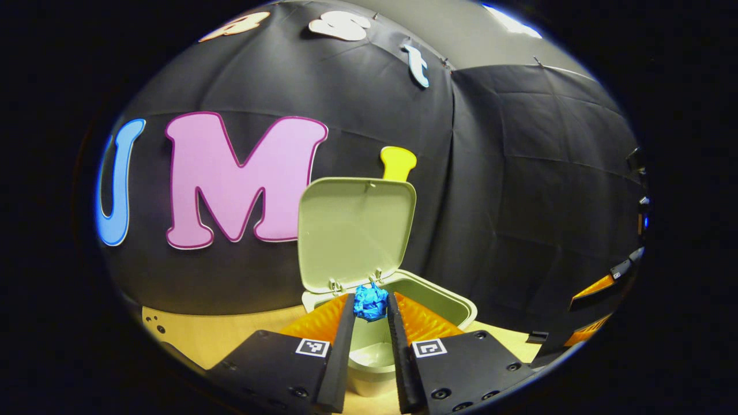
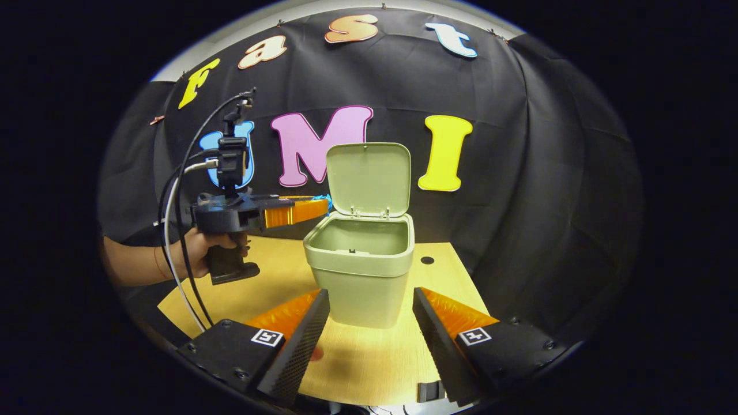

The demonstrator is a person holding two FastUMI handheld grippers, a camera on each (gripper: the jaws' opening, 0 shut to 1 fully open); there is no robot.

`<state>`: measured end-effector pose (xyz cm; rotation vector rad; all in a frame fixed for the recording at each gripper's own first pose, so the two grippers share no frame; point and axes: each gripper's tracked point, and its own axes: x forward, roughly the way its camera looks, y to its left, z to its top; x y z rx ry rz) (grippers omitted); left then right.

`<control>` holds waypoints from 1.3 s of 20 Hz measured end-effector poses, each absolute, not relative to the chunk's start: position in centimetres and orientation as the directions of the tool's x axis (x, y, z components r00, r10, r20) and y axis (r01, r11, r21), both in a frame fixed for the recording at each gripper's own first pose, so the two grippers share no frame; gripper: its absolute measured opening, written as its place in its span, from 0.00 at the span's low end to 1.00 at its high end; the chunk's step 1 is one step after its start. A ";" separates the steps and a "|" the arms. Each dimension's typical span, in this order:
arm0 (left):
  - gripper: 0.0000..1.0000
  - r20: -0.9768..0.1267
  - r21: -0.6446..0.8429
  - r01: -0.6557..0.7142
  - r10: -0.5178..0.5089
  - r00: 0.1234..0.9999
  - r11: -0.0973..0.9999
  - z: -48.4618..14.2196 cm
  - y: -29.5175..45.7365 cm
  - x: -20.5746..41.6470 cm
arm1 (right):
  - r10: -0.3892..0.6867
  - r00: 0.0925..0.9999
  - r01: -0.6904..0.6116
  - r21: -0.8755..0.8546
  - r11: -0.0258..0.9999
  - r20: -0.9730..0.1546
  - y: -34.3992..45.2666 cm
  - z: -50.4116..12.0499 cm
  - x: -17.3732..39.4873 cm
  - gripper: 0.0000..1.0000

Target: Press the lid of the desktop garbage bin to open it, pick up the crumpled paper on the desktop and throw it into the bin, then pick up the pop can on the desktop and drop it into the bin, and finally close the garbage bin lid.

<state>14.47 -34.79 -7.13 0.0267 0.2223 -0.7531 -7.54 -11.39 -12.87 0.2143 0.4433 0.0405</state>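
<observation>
A pale green bin (image 2: 363, 271) stands on the wooden table (image 2: 369, 363) with its lid (image 2: 369, 178) swung up and open. In the left gripper view my left gripper (image 1: 371, 297) is shut on a blue crumpled paper (image 1: 371, 304), held above the near rim of the bin (image 1: 438, 294) in front of the raised lid (image 1: 354, 230). The right gripper view shows that gripper (image 2: 324, 206) at the bin's upper left, held by a hand (image 2: 199, 253). My right gripper (image 2: 369, 323) stands open, low in front of the bin, with nothing between its fingers.
A small red patch (image 2: 316, 354) shows on the table beside one right finger; I cannot tell what it is. Cables (image 2: 179, 230) hang from the left gripper. A small hole (image 2: 427, 260) marks the table right of the bin. The black cloth wall stands close behind.
</observation>
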 end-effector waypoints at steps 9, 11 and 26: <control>0.45 -0.285 -0.025 0.709 -0.684 0.671 0.705 -10.4 -36.2 14.8 | 0.020 0.892 0.091 0.224 0.970 -0.452 -13.1 -14.0 -9.1 0.95; 0.54 -0.291 -0.020 0.719 -0.692 0.661 0.695 -10.6 -36.4 14.7 | 0.016 0.892 0.098 0.226 0.969 -0.453 -13.1 -14.0 -9.0 0.94; 0.97 -0.178 0.056 0.556 -0.540 0.823 0.829 -5.8 -27.6 12.6 | 0.186 0.864 -0.055 0.279 0.959 -0.468 -8.1 -15.0 -7.3 0.96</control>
